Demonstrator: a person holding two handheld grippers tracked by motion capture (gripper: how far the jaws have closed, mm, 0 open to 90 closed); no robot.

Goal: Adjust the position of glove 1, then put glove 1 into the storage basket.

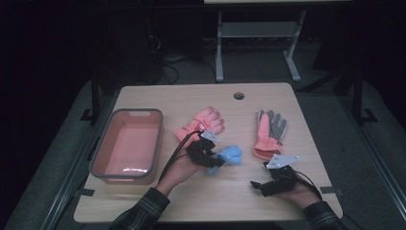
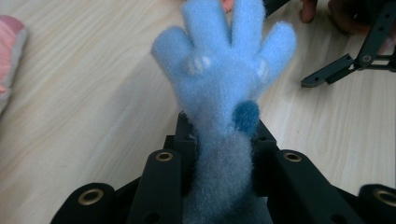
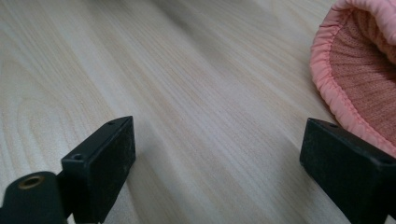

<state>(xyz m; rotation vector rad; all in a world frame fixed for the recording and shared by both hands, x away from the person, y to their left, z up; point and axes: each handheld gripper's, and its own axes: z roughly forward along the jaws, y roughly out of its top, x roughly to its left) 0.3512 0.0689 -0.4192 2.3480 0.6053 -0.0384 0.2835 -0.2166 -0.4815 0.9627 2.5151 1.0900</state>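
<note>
Three gloves are in play on the wooden table (image 1: 143,191). Left gripper (image 1: 216,159) pinches the cuff of a fuzzy blue glove (image 2: 224,79) between its jaws, the glove's fingers sticking out past the tips just above the tabletop. Right gripper (image 3: 217,158) rests low near the table's front edge, its jaws spread wide with bare wood between them; the pink cuff of a pink-and-grey glove (image 1: 268,132) lies just beside one jaw. Another pink glove (image 1: 201,123) lies beyond the left gripper, beside a pink bin (image 1: 125,177).
</note>
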